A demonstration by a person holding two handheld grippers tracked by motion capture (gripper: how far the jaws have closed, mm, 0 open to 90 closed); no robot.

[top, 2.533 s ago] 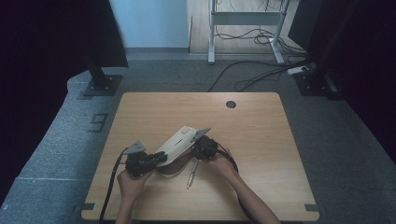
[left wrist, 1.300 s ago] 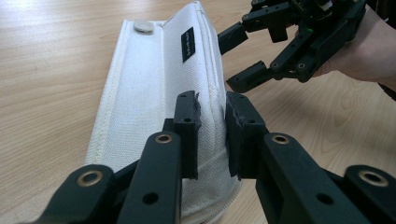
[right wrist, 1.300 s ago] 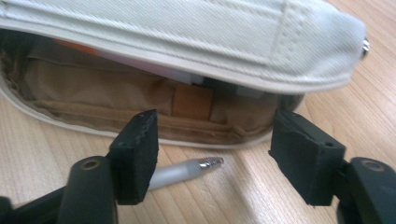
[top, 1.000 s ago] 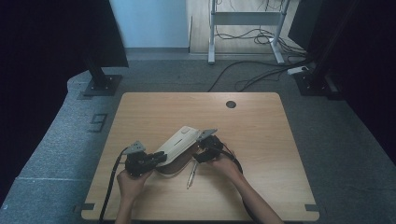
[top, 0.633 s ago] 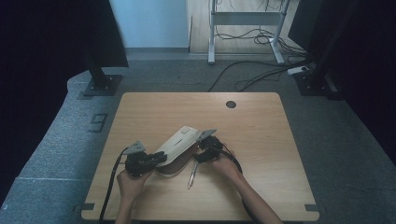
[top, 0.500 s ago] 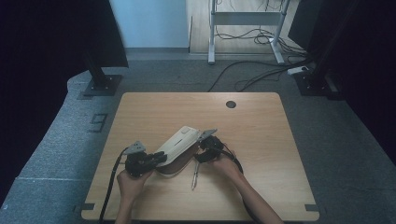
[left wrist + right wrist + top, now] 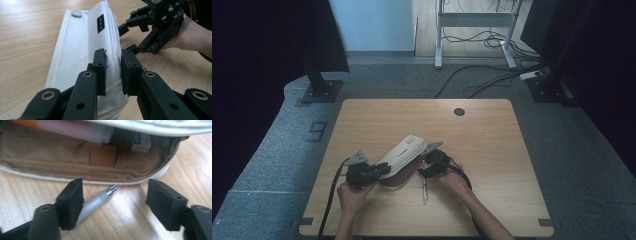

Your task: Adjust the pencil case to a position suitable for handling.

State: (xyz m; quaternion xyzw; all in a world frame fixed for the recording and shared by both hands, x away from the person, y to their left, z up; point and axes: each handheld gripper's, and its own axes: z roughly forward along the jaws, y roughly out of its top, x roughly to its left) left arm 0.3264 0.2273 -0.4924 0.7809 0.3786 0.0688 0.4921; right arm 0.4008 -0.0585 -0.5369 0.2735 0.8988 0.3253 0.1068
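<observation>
A white fabric pencil pouch (image 7: 404,154) lies slantwise on the wooden table (image 7: 492,130). My left gripper (image 7: 383,170) is shut on its near end, and white cloth (image 7: 113,62) is pinched between the pads. The pouch's open mouth shows a tan lining (image 7: 62,157), a pink-capped marker (image 7: 75,130) and an eraser (image 7: 141,140) inside. In front of it my right gripper (image 7: 115,202) stands open. Its jaws have just been closing, with a translucent pen (image 7: 96,201) lying between them on the wood, tip toward the pouch. The pen (image 7: 424,191) also lies by my right gripper (image 7: 424,171).
A round black cable hole (image 7: 459,111) sits at the table's far edge. The person's right hand and its gripper (image 7: 156,27) are close beside the pouch (image 7: 82,47). Grey carpet, black stands and cables surround the table.
The pen on the table has shifted slightly to the right under the right gripper. Both hands and the pouch stay where they were.
</observation>
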